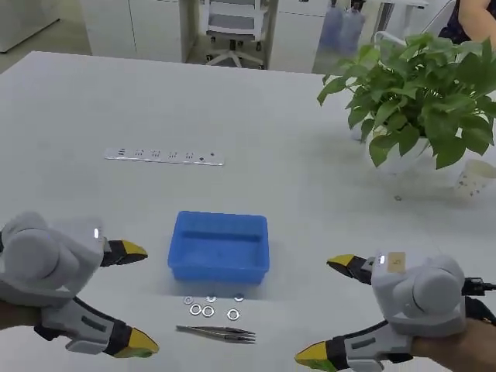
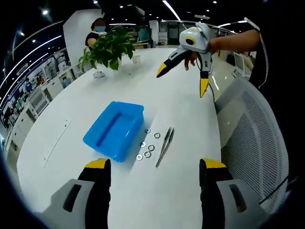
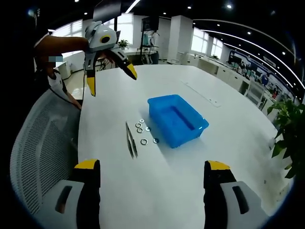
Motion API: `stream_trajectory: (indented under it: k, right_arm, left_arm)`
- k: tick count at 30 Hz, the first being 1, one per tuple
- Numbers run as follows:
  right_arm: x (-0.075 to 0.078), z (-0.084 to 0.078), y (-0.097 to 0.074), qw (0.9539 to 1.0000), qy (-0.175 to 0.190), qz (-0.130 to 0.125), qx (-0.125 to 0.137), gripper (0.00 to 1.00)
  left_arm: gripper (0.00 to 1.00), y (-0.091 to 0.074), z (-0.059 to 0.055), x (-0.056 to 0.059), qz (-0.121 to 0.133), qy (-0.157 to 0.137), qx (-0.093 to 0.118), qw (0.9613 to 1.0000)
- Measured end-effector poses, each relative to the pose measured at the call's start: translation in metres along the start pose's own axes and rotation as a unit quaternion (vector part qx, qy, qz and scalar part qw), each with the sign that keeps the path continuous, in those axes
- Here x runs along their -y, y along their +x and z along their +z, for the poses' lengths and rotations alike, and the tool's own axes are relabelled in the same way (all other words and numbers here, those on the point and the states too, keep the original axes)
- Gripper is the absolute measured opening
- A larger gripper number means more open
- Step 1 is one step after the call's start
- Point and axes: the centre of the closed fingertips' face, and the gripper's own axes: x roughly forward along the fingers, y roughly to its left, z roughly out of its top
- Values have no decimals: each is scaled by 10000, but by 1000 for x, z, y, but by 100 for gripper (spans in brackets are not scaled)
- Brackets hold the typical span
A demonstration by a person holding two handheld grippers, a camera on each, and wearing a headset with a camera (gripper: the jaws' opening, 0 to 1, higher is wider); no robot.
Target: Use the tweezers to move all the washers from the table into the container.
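Note:
A blue container (image 1: 219,246) (image 2: 115,129) (image 3: 177,119) sits mid-table. Several small metal washers (image 1: 209,306) (image 2: 147,148) (image 3: 142,133) lie on the white table just in front of it. Metal tweezers (image 1: 217,332) (image 2: 165,145) (image 3: 130,142) lie flat beside the washers, nearer me. My left gripper (image 1: 136,298) (image 2: 155,171) (image 3: 108,76) hovers open at the left of the container, holding nothing. My right gripper (image 1: 329,310) (image 3: 152,174) (image 2: 183,78) hovers open at the right, also holding nothing. Both are above the table, apart from the tweezers.
A potted green plant (image 1: 418,93) (image 2: 108,47) stands at the far right of the table, a small cup (image 1: 474,177) beside it. A strip with small marks (image 1: 164,156) lies beyond the container. A mesh chair (image 2: 257,138) (image 3: 43,148) stands at the table's near edge.

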Motion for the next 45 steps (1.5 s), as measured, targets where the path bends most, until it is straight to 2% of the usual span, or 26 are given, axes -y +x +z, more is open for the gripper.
stream_trajectory:
  k: [8, 17, 28, 33, 41, 45]
  right_arm:
    - [1, 5, 14, 9997, -235, 116, -16, 82]
    - [-6, 9, 37, 9976, -582, 358, -139, 70]
    - [-19, 7, 60, 9916, -1031, 686, -370, 55]
    - [-26, 2, 70, 9849, -1384, 894, -533, 49]
    - [-33, -2, 83, 9805, -1526, 1068, -628, 39]
    - [-36, -3, 89, 9791, -1562, 1141, -635, 33]
  left_arm:
    - [76, 11, -3, -3, -107, 206, -155, 9996]
    - [65, 23, -8, -5, -230, 444, -362, 9981]
    - [50, 37, -21, -3, -385, 634, -577, 9956]
    - [43, 45, -24, -1, -489, 721, -612, 9943]
    - [33, 59, -28, 2, -626, 882, -722, 9915]
    - [32, 67, -32, 1, -650, 915, -802, 9904]
